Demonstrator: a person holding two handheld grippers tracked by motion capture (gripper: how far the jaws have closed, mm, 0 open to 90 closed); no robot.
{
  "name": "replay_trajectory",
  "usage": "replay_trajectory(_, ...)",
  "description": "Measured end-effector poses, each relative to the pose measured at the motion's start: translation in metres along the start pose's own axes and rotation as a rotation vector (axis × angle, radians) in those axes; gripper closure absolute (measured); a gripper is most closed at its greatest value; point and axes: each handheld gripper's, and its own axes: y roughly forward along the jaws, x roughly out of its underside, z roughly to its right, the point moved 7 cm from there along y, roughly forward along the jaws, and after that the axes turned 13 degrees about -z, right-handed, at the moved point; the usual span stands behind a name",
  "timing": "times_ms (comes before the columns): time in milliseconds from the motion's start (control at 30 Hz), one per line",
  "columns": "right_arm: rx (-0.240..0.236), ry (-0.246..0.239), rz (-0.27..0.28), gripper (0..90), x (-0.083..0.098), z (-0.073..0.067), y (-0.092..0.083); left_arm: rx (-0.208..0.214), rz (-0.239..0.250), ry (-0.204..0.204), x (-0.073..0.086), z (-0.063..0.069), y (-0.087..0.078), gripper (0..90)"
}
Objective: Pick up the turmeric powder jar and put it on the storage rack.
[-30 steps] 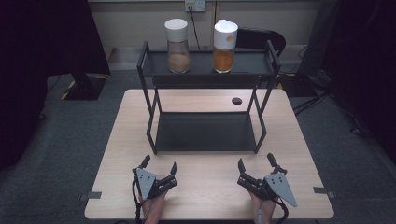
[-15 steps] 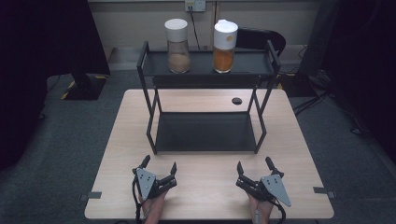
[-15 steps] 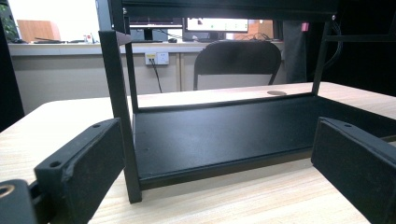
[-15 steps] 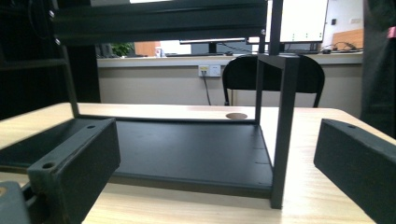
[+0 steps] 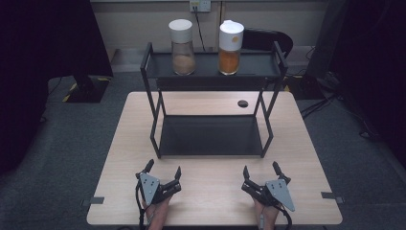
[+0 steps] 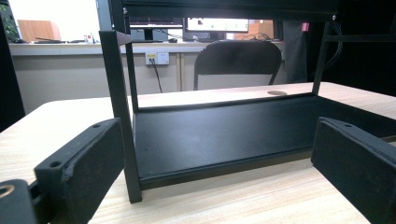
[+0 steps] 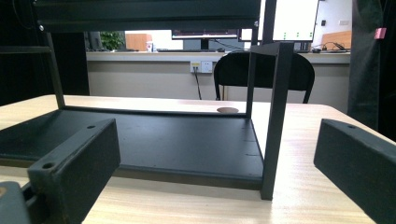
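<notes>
A black two-level metal rack [image 5: 210,136] stands on the middle of the wooden table [image 5: 134,124]. Two white-lidded jars sit on its top shelf: one with brown powder [image 5: 182,47] at left and one with orange contents [image 5: 230,47] at right. My left gripper [image 5: 164,170] rests open near the table's front edge, left of centre, nothing between its jaws. My right gripper [image 5: 262,169] rests open at the front right, also holding nothing. Both point at the rack's bottom shelf [image 6: 224,135] [image 7: 177,140], a short way off.
A small round dark hole [image 5: 242,103] lies in the tabletop behind the rack at right. A black chair [image 6: 238,63] stands behind the table, with a wall socket [image 5: 200,5] above it. Dark floor surrounds the table.
The right gripper has shifted slightly toward the left and back. The left gripper has stayed where it was.
</notes>
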Motion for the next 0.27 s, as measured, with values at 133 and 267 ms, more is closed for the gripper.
replay_trajectory(133, 0.014, 0.001, -0.005, 0.0, -0.0005, -0.0015, 0.0004, 0.001, 0.000, 0.001, 0.0000, -0.0002, 0.0000, 2.1)
replay_trajectory(267, 0.017, 0.001, -0.005, 0.0, -0.0005, -0.0019, 0.0003, 0.003, -0.002, 0.001, -0.0003, -0.0004, 0.0002, 1.9)
